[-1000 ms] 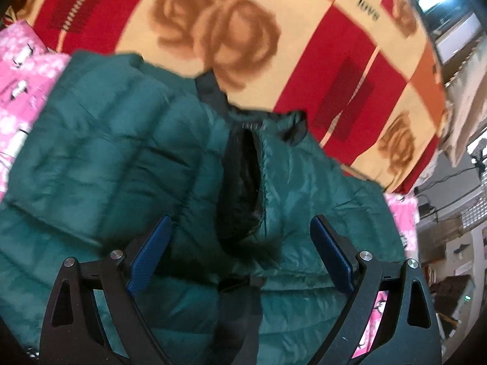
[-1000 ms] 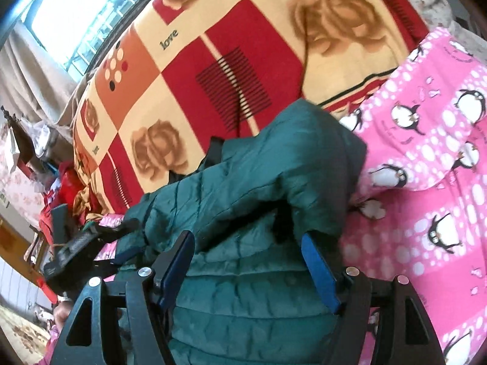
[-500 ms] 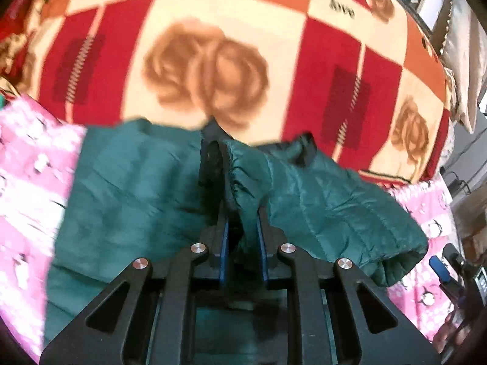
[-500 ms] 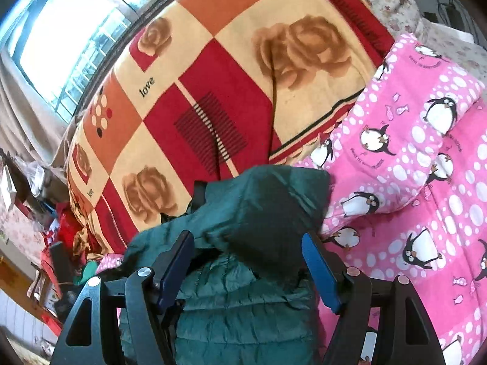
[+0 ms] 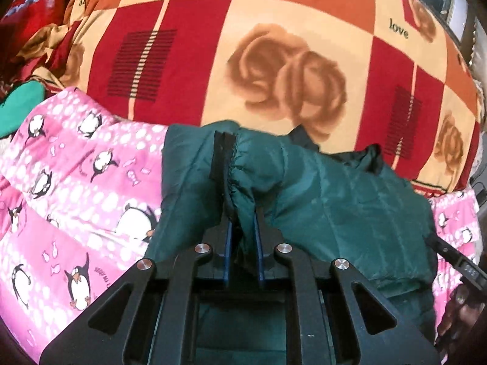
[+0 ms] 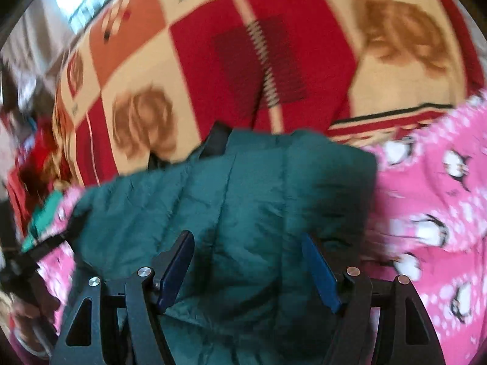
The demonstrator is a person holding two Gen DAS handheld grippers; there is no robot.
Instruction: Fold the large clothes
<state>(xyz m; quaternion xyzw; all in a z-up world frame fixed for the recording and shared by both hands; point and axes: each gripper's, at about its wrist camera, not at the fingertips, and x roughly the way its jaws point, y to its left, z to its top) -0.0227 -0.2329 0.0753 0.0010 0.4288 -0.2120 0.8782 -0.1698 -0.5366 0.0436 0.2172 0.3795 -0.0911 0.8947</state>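
Left gripper [image 5: 242, 228] pinches a bunched fold of the green puffer jacket [image 5: 334, 206] by its black zipper edge [image 5: 223, 158]; blue pads pressed onto the fabric. Jacket is heaped from frame centre toward 3 o'clock, lying on the pink penguin quilt [image 5: 76, 188], top edge against the red-and-cream rose blanket [image 5: 274, 60] at 12 o'clock. Teal cloth [image 5: 18, 109] at 9 o'clock.

Right wrist view is motion-blurred. Right gripper [image 6: 248, 270] has fingers spread wide, jacket [image 6: 243, 200] between and beneath them; probably not gripping, contact unclear. Quilt [image 6: 426, 200] at 3 o'clock, blanket [image 6: 243, 54] at 12. Dark tool-like shape, likely the other gripper, at 8 o'clock.
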